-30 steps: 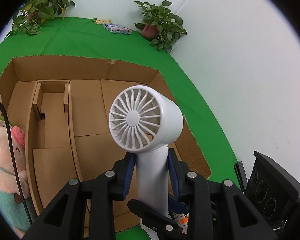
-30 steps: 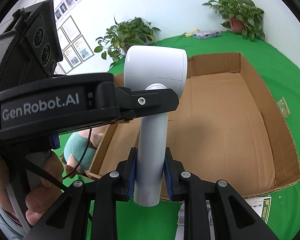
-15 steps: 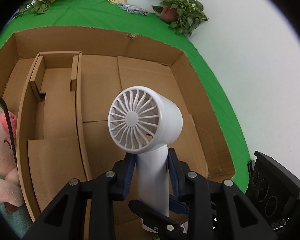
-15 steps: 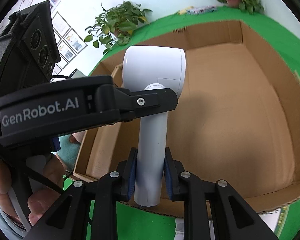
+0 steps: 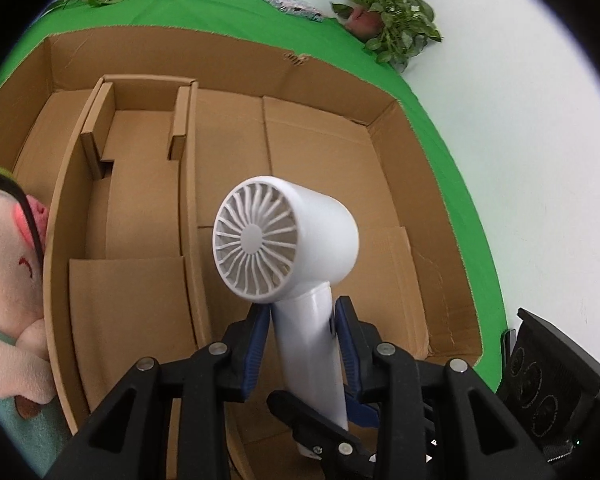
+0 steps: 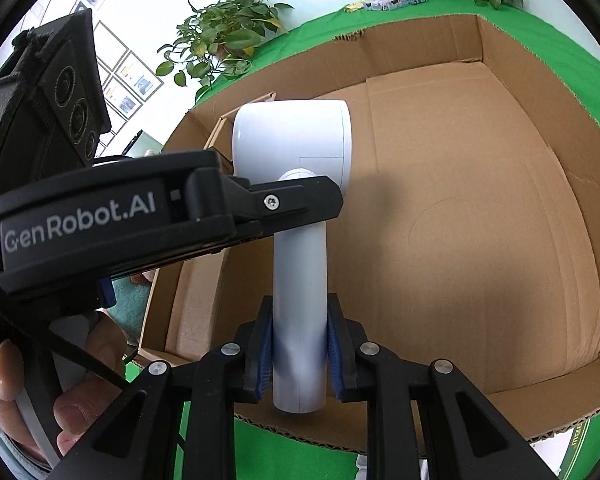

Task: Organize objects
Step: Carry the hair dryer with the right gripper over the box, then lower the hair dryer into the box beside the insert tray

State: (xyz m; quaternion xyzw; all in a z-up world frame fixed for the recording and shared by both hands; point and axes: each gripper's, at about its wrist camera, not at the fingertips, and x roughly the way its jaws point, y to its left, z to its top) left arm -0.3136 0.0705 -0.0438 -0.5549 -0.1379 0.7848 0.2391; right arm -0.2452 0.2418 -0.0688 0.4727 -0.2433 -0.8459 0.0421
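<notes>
Ahead of both grippers sits a big open cardboard box (image 5: 400, 128) on a green cloth (image 5: 180, 4), seen from above in both views. Left part of the box holds a cardboard divider insert (image 5: 140, 168) with folded tabs; the compartments in view have no objects in them. Right part of the box floor (image 6: 480, 200) is bare cardboard, with a shadow under the fan. Plush pig toy (image 5: 8, 280) lies outside the box, against its left wall, far left of the left gripper, partly cut off by the frame edge.

Held over the box: a white handheld fan (image 5: 284, 240), round head up, handle pointing down, slightly tilted. Grille face shows in the left wrist view, smooth back of the head in the right wrist view (image 6: 296, 148).

Left gripper (image 5: 300, 344) is closed on the fan handle just below the head, blue pads (image 5: 256, 344) pressing both sides. Right gripper (image 6: 298, 360) is clamped on the lower end of the same handle, blue pads touching each side, the handle end sticking out just below them. The two grippers cross each other: the left one reaches in from the left side of the right wrist view, marked GenRobot.AI. A bare hand (image 6: 40, 392) grips the left gripper's handle at lower left, thumb visible.

Behind the box: two potted plants (image 5: 388, 20) and small packets (image 5: 292, 4) on the cloth by the wall.
</notes>
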